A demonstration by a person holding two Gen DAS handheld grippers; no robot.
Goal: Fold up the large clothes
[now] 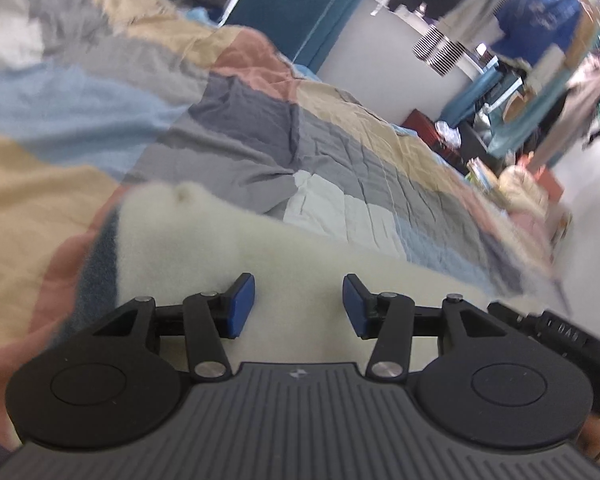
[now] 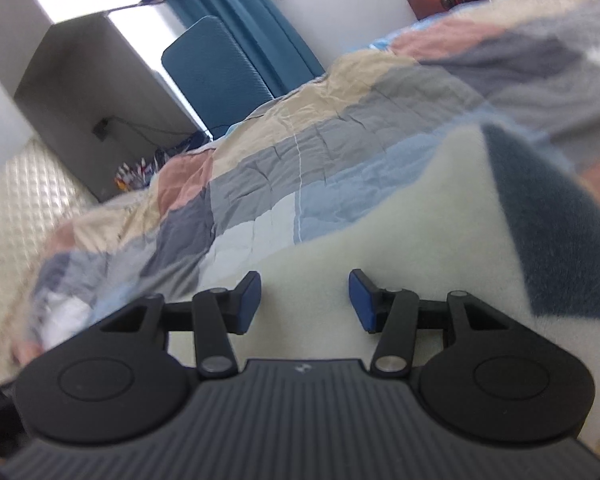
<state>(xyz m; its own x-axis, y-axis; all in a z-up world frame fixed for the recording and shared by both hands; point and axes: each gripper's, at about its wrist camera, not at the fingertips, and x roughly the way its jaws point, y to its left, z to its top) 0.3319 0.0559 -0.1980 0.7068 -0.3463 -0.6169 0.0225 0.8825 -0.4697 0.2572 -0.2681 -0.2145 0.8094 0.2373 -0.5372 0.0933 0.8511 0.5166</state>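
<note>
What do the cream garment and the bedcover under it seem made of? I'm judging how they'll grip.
The cream garment looks like fleece or plush, matte, with a fuzzy nap and soft edges. The patchwork bedcover looks like thin woven cotton, matte, with sharp creases and stitched lines. Both are guesses from appearance.

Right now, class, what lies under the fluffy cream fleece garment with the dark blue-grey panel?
The fluffy cream fleece garment lies on the patchwork quilt of grey, beige, pink and blue squares. Whatever sits beneath the garment's middle is covered.
</note>
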